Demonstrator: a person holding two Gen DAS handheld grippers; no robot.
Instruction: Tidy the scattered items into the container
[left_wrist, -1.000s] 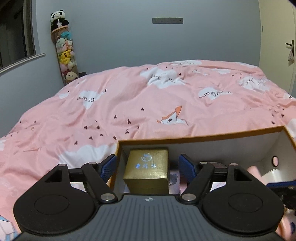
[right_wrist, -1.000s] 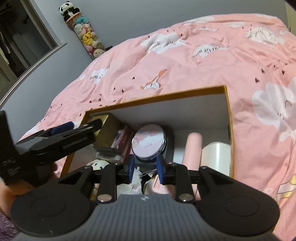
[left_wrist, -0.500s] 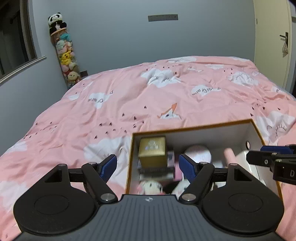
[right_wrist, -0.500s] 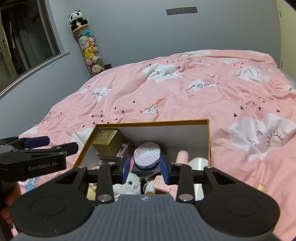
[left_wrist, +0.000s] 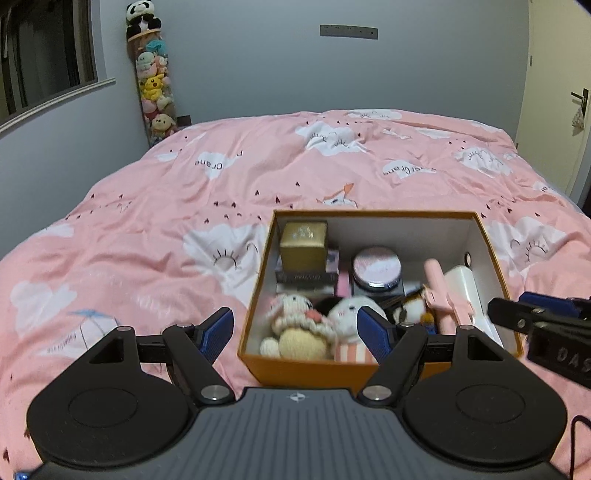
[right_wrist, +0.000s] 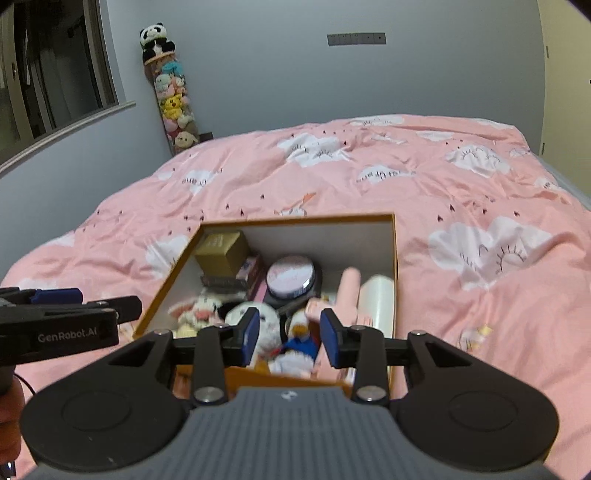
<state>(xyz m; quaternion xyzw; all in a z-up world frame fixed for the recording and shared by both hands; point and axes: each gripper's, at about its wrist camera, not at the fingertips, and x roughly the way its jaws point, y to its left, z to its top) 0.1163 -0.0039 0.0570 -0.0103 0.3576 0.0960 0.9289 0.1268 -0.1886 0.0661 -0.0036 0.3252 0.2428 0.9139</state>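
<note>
The pink cloud-printed duvet (left_wrist: 155, 229) lies bare and rumpled from nine o'clock round to two o'clock of the orange cardboard box with white inner walls (left_wrist: 476, 236), so open room stretches to the grey wall on those sides. The box's right rim stands near the bed's right edge in the right wrist view, where a cream door (left_wrist: 554, 92) borders the frame. At eleven o'clock, well apart from the box, a tall clear tube of plush toys topped by a panda (left_wrist: 149, 77) leans against the wall beside a dark window (left_wrist: 44, 66).

The left gripper (left_wrist: 295, 330) hangs above the box's near-left corner, its blue pads spread wide with nothing between them. The right gripper (right_wrist: 289, 339) hovers over the near rim, its blue pads at a narrow gap, empty; a duck-like plush lies below them in the box. Each gripper's black body intrudes at the other's side: the right one at four o'clock in the left wrist view, the left one at nine o'clock in the right wrist view.

The box sits on the duvet and is packed. A gold cube box (left_wrist: 303, 245) stands in its far-left corner on dark flat cases; a round pink-lidded compact (left_wrist: 376, 267) lies mid-back; a pink tube (right_wrist: 349, 291) and a white cylinder (right_wrist: 376, 299) lie along the right wall; a cream rabbit plush (left_wrist: 295, 321) and a white plush (right_wrist: 255, 317) fill the near part.
</note>
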